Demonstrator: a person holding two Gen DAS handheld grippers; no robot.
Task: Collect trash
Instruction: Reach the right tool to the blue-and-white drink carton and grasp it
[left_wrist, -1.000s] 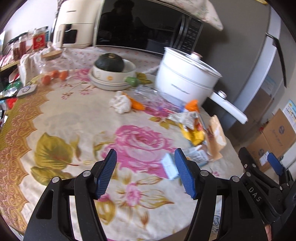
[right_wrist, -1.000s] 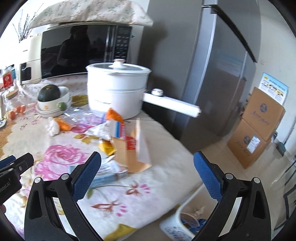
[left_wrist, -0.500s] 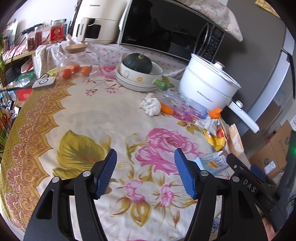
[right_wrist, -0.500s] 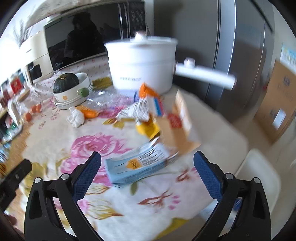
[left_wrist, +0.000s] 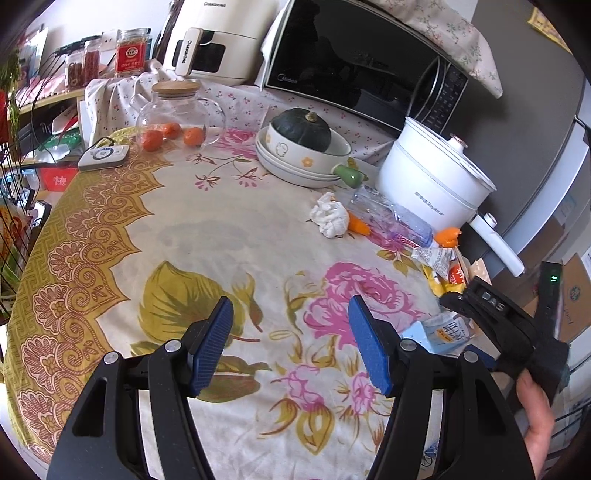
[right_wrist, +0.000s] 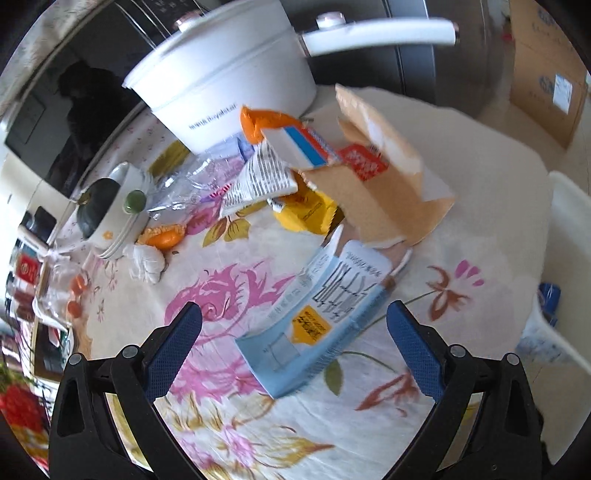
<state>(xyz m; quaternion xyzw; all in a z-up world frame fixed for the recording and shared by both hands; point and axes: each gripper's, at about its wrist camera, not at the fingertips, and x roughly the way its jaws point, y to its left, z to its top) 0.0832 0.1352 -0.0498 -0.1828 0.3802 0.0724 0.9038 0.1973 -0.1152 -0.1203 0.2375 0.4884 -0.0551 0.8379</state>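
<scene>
— Trash lies on the floral tablecloth (left_wrist: 207, 236) near the white pot (right_wrist: 229, 85), far right?
— Yes: torn cardboard box (right_wrist: 384, 192), flattened blue carton (right_wrist: 317, 314), crumpled tissue (left_wrist: 330, 219).
— Right gripper (right_wrist: 293, 336)?
— Fingers spread wide around the carton, nothing held.
— Left gripper (left_wrist: 291, 341)?
— Apart over bare cloth.
</scene>
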